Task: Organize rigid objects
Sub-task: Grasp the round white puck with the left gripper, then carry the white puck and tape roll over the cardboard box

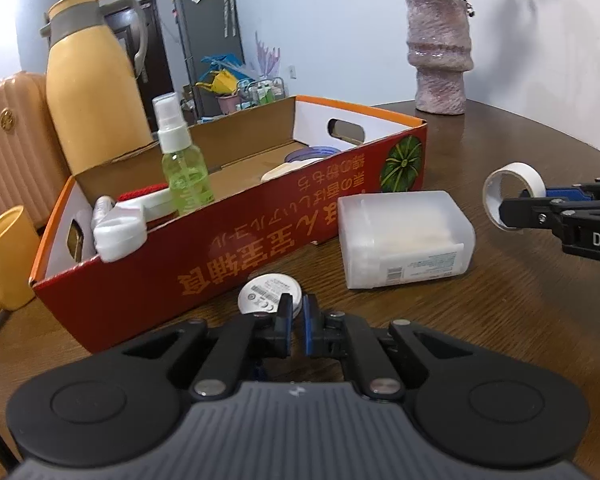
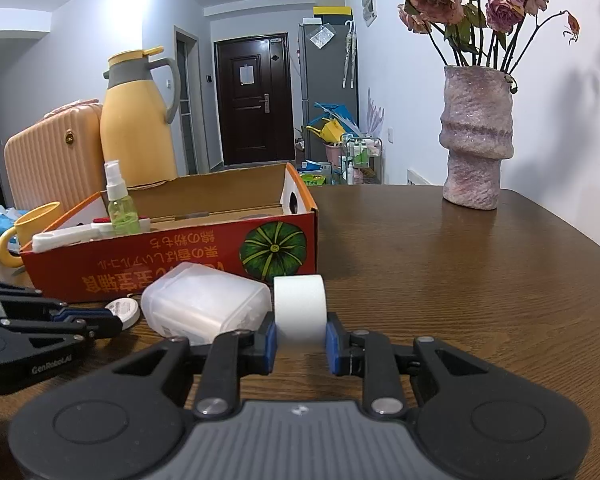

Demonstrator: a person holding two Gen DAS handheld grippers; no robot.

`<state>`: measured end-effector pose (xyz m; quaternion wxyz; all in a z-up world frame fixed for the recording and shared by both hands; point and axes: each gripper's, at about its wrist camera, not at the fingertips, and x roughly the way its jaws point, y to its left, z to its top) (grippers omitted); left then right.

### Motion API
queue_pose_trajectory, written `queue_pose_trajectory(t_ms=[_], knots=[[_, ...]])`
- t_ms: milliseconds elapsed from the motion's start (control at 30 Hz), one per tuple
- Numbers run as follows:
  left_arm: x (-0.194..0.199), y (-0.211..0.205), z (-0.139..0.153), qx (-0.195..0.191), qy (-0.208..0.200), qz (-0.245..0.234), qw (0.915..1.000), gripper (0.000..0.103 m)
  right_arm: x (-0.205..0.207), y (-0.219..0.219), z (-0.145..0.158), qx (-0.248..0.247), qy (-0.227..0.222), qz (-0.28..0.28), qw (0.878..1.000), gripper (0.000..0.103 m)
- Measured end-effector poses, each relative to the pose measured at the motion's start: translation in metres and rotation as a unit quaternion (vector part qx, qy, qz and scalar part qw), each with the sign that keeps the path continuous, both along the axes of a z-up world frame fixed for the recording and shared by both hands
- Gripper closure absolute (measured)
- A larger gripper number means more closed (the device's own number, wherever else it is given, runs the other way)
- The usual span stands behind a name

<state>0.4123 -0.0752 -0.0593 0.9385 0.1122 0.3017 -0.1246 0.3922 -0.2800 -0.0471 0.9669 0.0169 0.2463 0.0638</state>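
the red cardboard box (image 1: 228, 256) already holds a spray bottle (image 1: 184, 168) and more, the right gripper (image 2: 300, 340) clamps a white tape roll (image 2: 300, 306), the left gripper (image 1: 296, 322) pinches a round white tin (image 1: 266, 294) on the table, and the translucent plastic case (image 1: 404, 236) outside the box looks left to do.

A red cardboard box (image 1: 228, 240) with an orange rim and a pumpkin picture stands open on the table. Inside it at one end a green spray bottle (image 1: 184, 164) stands upright beside white items lying flat. Just in front of the box lies a frosted white plastic container (image 1: 404, 236) on its side. A small round white tin (image 1: 268, 292) sits near the box's front wall. A white tape roll (image 2: 300, 306) stands on edge beside the container.
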Motion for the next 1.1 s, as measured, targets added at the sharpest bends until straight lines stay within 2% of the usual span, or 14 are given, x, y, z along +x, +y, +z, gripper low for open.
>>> queue_pose_trajectory(t_ms=[33,67,100,167,233,433,500,533,833,1100], knots=[[0.001,0.002,0.000,-0.004,0.002,0.005,1.0000,0.093,0.000,0.000,0.000,0.000,-0.001,0.000,1.000,0.080],[0.000,0.004,0.001,-0.008,0.001,0.009,0.9999,0.086,-0.001,0.000,0.001,0.000,-0.002,0.001,1.000,0.080],[0.001,0.006,0.002,-0.012,0.000,0.013,0.9998,0.070,-0.001,0.000,0.001,0.000,-0.003,0.001,1.000,0.080],[0.002,0.007,0.003,-0.016,-0.001,0.021,0.9997,0.053,-0.002,0.001,0.001,-0.001,-0.004,0.003,1.000,0.079],[0.005,0.007,0.002,-0.009,-0.004,0.032,0.9994,0.052,-0.003,0.002,0.002,-0.002,-0.004,0.006,1.000,0.079],[0.023,0.008,-0.003,-0.019,0.025,0.056,0.9979,0.053,-0.002,0.004,0.001,-0.005,-0.002,0.008,1.000,0.079],[0.026,0.008,-0.003,-0.024,0.028,0.056,0.9977,0.063,-0.002,0.004,0.001,-0.005,-0.001,0.008,1.000,0.079],[0.026,0.006,-0.002,-0.024,0.027,0.052,0.9980,0.063,-0.002,0.004,0.001,-0.005,-0.001,0.009,1.000,0.080],[0.006,-0.002,0.003,-0.011,-0.005,0.029,0.9995,0.063,-0.002,0.003,0.001,0.001,-0.002,0.009,1.000,0.080],[-0.027,-0.002,0.021,-0.034,-0.043,0.043,0.9976,0.063,-0.007,0.000,0.005,0.027,-0.031,0.010,0.999,0.079]])
